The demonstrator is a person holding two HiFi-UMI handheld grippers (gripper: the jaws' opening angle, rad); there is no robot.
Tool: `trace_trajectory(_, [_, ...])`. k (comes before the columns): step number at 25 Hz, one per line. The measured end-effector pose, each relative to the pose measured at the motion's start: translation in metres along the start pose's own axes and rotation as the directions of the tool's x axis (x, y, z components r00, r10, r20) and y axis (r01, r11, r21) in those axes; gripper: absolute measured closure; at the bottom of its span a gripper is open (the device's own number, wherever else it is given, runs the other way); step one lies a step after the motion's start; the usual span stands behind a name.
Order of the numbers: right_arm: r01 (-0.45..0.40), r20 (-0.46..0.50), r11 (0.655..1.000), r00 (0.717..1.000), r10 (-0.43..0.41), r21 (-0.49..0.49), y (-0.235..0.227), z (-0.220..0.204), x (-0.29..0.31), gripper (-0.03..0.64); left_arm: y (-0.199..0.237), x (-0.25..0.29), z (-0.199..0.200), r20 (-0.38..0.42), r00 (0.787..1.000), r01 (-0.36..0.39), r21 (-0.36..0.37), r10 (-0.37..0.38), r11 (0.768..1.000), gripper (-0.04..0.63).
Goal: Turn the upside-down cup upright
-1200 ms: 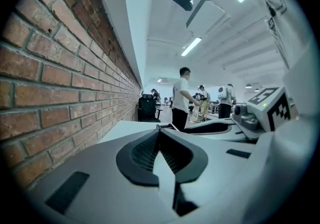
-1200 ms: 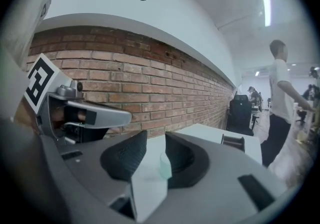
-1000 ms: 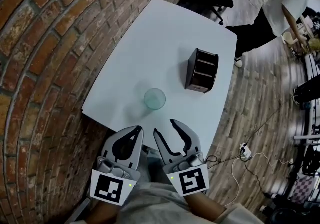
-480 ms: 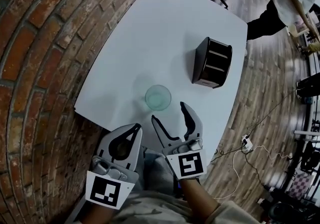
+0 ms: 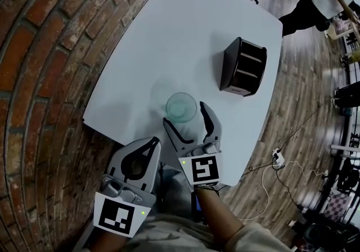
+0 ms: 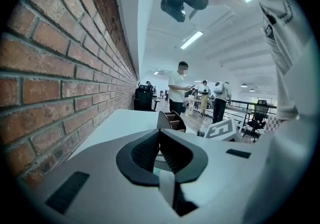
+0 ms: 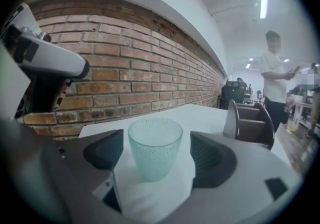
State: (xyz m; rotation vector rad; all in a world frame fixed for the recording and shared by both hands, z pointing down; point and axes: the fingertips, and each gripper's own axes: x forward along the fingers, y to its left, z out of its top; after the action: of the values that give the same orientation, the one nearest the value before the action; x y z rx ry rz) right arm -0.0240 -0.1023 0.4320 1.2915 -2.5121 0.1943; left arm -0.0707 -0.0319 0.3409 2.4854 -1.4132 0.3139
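**Cup on counter, between right tongs**

- Item 1: cup (image 7: 155, 149), pale green dimpled glass. Stands mouth up on the white counter (image 5: 169, 37), near its front edge.
- Item 2: right tongs (image 5: 186, 114). Jaws opening, one on either side of the cup, pads clear of the glass.
- Item 3: left tongs (image 5: 152, 145). Jaws closed together on nothing, at the counter's front edge, left of the cup.
- Item 4: dark compartmented organiser (image 5: 243, 66). Stands further back on the counter, well apart from the cup.
- Item 5: brick wall (image 5: 39, 48), along the counter's left side.
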Motion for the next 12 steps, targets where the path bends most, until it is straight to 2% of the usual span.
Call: trace_trajectory(12, [0.030, -0.014, 0.999, 0.999, -0.030, -0.024, -0.002, -0.004, 0.019, 0.216, 0.012, -0.005, -0.006, -0.019, 0.999, -0.029, -0.026, 0.028, 0.999, 0.584])
